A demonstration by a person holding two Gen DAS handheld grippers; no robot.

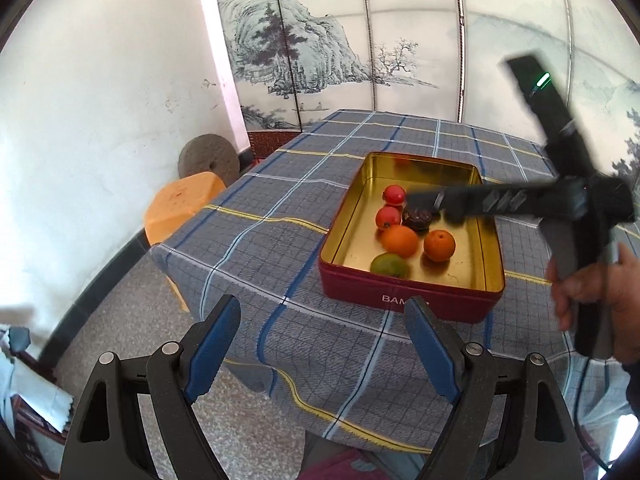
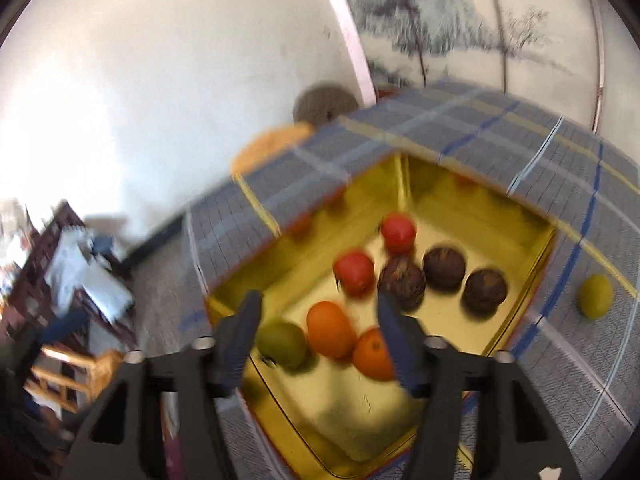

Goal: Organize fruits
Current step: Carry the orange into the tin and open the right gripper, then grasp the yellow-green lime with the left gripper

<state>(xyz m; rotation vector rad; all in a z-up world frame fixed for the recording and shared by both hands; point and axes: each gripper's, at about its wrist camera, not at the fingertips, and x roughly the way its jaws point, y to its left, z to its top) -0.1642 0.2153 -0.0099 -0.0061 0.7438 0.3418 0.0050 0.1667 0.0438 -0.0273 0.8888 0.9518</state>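
The lime (image 2: 595,295) lay on the table (image 2: 460,120) beside the tin (image 2: 448,184): light, firm, likely rollable; grip its midline. Both grippers (image 1: 324,340) (image 2: 320,334) stood released, holding nothing.

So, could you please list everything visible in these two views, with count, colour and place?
Tin: one, red outside, gold inside, on the cloth.
Red fruits: two, in the tin.
Oranges: two, in the tin.
Green fruit: one, in the tin's near corner.
Dark brown fruits: three, in the tin.
Yellow-green fruit: one, on the cloth outside the tin.
Tablecloth: one, blue-grey plaid.
Stool: one, orange, beside the table.
Left gripper: open, empty.
Right gripper: open over the tin.
Hand: one, holding the right gripper.
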